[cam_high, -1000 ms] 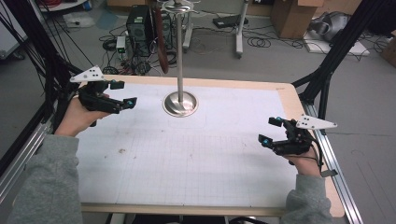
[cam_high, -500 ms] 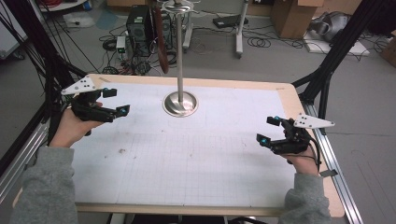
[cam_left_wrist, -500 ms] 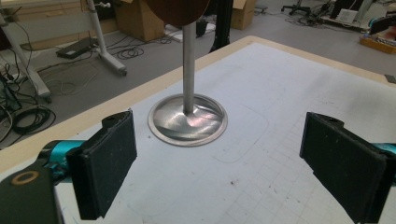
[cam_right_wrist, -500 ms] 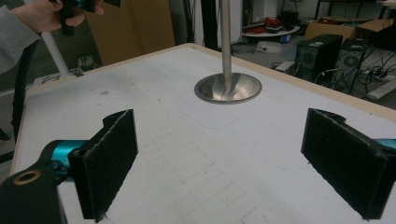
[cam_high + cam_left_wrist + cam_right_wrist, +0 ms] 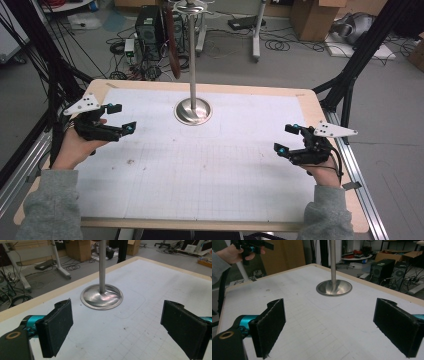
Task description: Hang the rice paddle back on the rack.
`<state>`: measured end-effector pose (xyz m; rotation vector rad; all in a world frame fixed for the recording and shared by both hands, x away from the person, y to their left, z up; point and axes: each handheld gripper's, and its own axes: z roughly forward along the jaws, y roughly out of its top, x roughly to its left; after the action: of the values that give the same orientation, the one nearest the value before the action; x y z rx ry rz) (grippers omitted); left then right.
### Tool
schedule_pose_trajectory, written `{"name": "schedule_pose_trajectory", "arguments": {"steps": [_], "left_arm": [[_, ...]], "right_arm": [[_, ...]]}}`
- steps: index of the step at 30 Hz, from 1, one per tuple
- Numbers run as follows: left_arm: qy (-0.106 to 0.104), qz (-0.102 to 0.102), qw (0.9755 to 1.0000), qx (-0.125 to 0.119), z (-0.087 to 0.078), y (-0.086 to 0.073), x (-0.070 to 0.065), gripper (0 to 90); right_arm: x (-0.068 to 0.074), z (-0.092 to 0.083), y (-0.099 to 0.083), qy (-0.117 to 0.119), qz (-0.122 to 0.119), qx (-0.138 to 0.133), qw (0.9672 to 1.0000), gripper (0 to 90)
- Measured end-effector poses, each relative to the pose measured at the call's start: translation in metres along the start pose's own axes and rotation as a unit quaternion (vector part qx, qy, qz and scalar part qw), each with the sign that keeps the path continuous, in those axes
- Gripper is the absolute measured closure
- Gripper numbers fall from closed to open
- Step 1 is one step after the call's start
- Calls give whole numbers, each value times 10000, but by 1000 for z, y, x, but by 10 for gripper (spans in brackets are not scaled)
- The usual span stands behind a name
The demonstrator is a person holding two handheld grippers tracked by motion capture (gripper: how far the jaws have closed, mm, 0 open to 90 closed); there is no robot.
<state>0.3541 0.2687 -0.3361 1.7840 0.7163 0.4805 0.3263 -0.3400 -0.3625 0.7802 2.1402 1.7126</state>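
Holding both grippers off the stand (image 5: 193, 111), left gripper (image 5: 118, 118) and right gripper (image 5: 288, 139) on opposite sides of it, jaws spread, gripping nothing. I judge approach best slow, pole (image 5: 102, 265) centred between my pads (image 5: 60, 322).

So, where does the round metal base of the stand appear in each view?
High view: the round metal base sits at the table's far middle.
Left gripper view: base upper centre, between the open jaws.
Right gripper view: base upper centre.
Shared landmark: the upright pole that rises from it.
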Motion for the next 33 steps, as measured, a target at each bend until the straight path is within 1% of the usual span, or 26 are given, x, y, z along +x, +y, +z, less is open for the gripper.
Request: {"name": "schedule_pose_trajectory", "arguments": {"steps": [12, 14, 15, 16, 18, 19, 20, 22, 25, 28, 33], "left_arm": [[76, -46, 9999, -116, -9, -17, -6, 113], [94, -57, 9999, -112, -10, -21, -7, 113], [106, -68, 9998, -122, -11, -23, -8, 113], [114, -84, 9998, -120, -12, -25, -8, 113], [121, -100, 9998, -123, -12, -29, -8, 113], [105, -73, 9999, -85, -13, -31, -7, 113], [106, -94, 9999, -78, -13, -33, -7, 114], [165, -110, 9998, -88, -15, -36, -7, 113], [192, -157, 9996, -142, -19, -41, -6, 114], [245, -185, 9994, -143, -22, -46, -7, 113], [315, -233, 9991, -176, -26, -55, -7, 113]], "right_arm": [[-2, 2, -1, -2, 5, -4, 10000, 95], [-2, 3, -1, 11, 32, -27, 10000, 96], [-3, 3, -1, 5, 8, -49, 10000, 96], [-3, 3, -1, 15, 58, -32, 10000, 95], [-5, 4, -1, 12, 70, -32, 10000, 96], [-6, 4, -2, 19, 55, -44, 10000, 95], [-7, 4, -2, 24, 69, -41, 10000, 95], [-8, 5, -2, 28, 97, -56, 9999, 96], [-10, 5, -2, 13, 123, -85, 9999, 96], [-11, 5, -3, 3, 170, -95, 9998, 95], [-13, 5, -4, 2, 172, -91, 9998, 95]]}}
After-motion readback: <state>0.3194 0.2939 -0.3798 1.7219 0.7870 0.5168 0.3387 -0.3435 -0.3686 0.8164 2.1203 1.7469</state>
